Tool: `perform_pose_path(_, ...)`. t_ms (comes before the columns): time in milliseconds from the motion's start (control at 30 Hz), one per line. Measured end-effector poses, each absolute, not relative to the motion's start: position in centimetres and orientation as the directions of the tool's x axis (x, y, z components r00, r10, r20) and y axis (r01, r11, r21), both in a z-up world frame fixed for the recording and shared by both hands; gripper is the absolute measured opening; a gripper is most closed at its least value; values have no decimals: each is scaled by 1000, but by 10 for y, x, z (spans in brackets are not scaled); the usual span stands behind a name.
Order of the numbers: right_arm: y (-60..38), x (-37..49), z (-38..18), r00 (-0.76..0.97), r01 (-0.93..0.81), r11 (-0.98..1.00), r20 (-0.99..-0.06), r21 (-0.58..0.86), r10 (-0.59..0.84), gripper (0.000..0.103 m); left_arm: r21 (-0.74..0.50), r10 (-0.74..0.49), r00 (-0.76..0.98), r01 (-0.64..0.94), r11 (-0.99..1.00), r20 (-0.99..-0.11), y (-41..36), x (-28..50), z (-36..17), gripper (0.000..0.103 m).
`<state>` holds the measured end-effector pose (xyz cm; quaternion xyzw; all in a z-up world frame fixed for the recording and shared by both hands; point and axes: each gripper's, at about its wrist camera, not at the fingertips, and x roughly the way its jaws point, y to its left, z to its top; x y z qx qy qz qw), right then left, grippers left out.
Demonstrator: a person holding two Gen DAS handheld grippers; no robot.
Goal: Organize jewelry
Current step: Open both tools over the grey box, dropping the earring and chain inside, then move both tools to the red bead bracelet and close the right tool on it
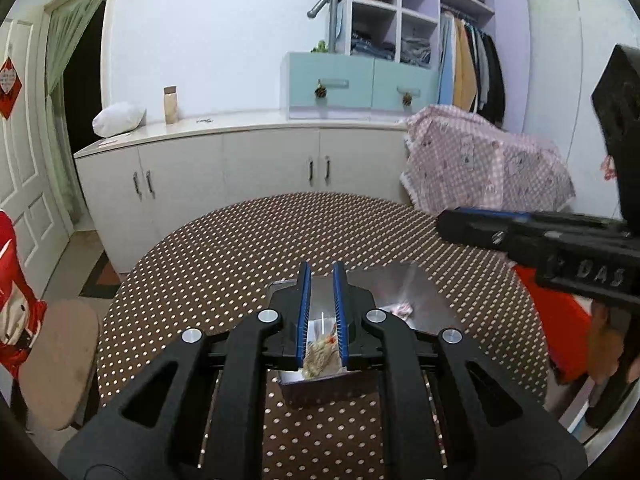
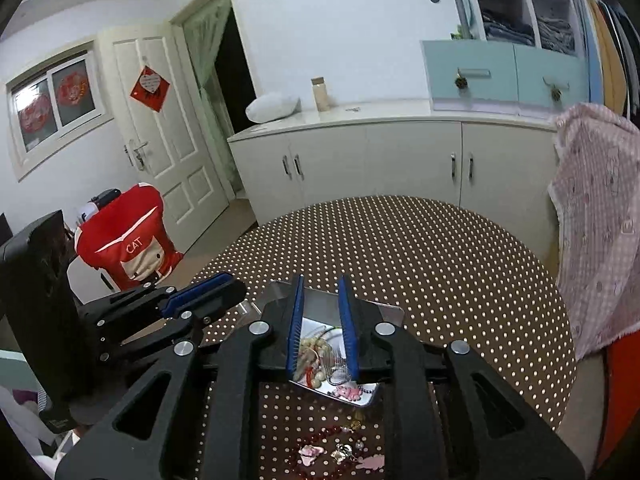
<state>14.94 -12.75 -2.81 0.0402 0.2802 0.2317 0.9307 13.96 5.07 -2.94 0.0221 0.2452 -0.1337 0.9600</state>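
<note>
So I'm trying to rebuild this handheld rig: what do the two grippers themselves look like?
Both the left gripper and right gripper are matte black plastic linkages with round silver pivot bolts and two long fingers faced with ribbed blue pads. Raised letters "DAS" mark the right one's body, seen from the left wrist.

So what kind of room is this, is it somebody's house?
Most likely a room in a home, perhaps a bedroom. An open wardrobe holds hanging clothes, shelves hold folded clothes, and a round table with a dotted cloth carries a tray of jewelry.
</note>
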Motion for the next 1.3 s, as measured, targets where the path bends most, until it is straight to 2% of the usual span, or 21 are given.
perform_pose_path(33, -129, 148, -27, 741, -402, 892, -499, 205, 449, 30, -24, -244, 843, 265, 964, -479, 51, 139, -29, 35)
perform_pose_path(67, -131, 146, -25, 748, -395, 895, -494, 206, 444, 44, -31, -246, 845, 263, 964, -474, 53, 139, -29, 66)
perform_pose_path(100, -133, 143, -25, 756, -387, 899, -487, 205, 437, 55, -41, -250, 851, 261, 964, -462, 54, 138, -28, 70)
perform_pose_path(167, -135, 139, -25, 767, -377, 907, -485, 189, 420, 56, -59, -262, 858, 263, 963, -442, 58, 135, -27, 70)
perform_pose_path(600, -151, 141, -35, 761, -331, 918, -513, 217, 396, 60, -56, -245, 843, 249, 967, -479, 58, 135, -36, 70)
perform_pose_path(1300, -190, 124, -73, 744, -228, 929, -564, 292, 360, 61, -72, -273, 801, 278, 958, -533, 53, 105, -64, 71)
